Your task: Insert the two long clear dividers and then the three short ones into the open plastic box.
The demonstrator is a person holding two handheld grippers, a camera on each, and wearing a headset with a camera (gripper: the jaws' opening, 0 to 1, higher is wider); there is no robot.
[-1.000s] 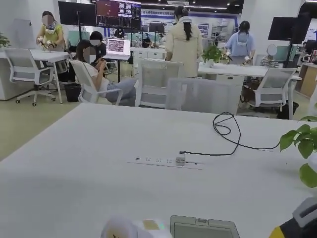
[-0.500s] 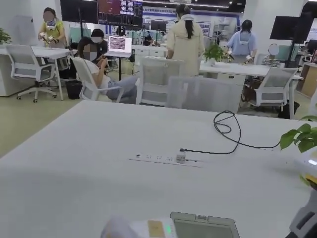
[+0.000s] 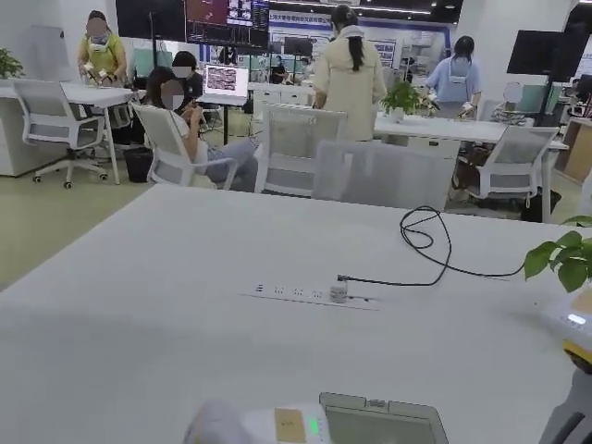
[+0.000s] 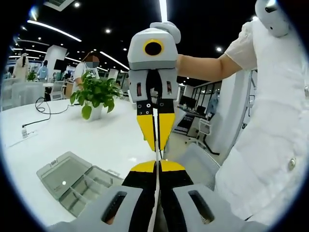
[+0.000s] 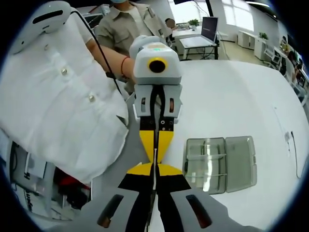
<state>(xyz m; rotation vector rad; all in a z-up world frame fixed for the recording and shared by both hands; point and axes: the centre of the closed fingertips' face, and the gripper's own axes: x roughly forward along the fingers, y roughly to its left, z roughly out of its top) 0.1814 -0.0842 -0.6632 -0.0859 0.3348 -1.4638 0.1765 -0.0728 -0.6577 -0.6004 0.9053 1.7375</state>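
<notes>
- L claw & R claw: jaws together on each, tip to tip.
- Open plastic box on tabletop, apart from both claws.
- Right gripper view shows its compartments; head view shows its rim.

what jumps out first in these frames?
The two grippers point at each other tip to tip. In the left gripper view the right gripper faces straight back at the left gripper, and both pairs of yellow-tipped jaws are closed. Next to them the open plastic box lies flat on the white table, its tray split into compartments.
</notes>
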